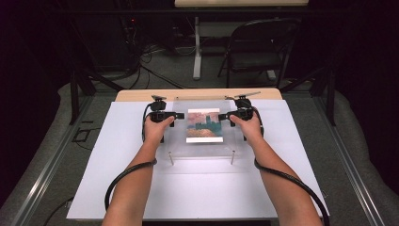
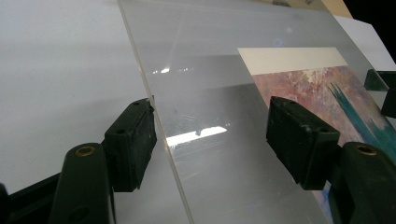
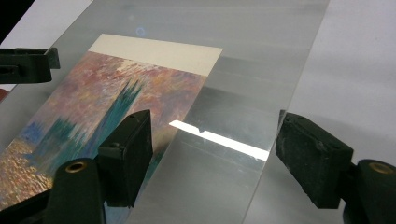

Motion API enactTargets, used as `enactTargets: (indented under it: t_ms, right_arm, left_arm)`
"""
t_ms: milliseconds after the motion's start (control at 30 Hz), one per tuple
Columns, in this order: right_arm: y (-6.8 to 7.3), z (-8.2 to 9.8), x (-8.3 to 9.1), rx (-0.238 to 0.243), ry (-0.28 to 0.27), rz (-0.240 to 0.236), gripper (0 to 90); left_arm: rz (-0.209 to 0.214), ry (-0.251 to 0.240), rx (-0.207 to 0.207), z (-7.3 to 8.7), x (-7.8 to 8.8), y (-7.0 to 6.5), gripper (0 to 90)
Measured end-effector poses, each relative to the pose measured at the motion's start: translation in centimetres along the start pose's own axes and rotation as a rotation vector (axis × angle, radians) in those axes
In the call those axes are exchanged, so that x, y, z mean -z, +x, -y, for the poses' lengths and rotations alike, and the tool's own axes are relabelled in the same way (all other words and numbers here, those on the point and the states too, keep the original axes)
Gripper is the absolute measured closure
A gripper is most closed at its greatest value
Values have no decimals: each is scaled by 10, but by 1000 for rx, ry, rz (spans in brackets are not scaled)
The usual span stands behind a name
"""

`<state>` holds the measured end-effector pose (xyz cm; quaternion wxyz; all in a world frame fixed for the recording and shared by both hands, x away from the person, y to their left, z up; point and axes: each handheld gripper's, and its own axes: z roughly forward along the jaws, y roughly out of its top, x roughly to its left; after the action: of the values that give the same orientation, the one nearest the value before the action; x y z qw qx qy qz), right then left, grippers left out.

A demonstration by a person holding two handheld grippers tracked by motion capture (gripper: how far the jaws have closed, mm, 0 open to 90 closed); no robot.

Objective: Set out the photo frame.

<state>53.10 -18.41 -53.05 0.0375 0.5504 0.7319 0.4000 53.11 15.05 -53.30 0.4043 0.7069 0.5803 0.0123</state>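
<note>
A clear acrylic sheet (image 1: 202, 147) lies raised on short metal posts (image 1: 171, 159) over a painted print (image 1: 204, 125) of pink, teal and orange. My left gripper (image 1: 180, 115) is at the sheet's left edge, my right gripper (image 1: 221, 116) at its right edge. In the left gripper view the jaws (image 2: 210, 116) stand wide apart astride the sheet's edge (image 2: 161, 135), one pad beside the edge, the other well clear over the sheet. The right gripper (image 3: 215, 126) also stands open astride its edge (image 3: 271, 154), one jaw over the print (image 3: 93, 102).
The sheet rests on a white board (image 1: 188, 188) that covers a wooden table (image 1: 197, 94). Cables trail from both grippers along the forearms. Beyond the table are a folding chair (image 1: 263, 47), a table leg and floor cables.
</note>
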Motion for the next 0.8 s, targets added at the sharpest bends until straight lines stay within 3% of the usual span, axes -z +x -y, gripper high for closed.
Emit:
enactTargets:
  t_ms: [500,800]
  right_arm:
    - [13,-4,15,53,-20,29,272]
    - [22,-7,28,97,-30,39,285]
  left_arm:
    - [-15,-24,-22,-4,14,-11,355]
    - [-15,-27,-53,-8,32,-19,397]
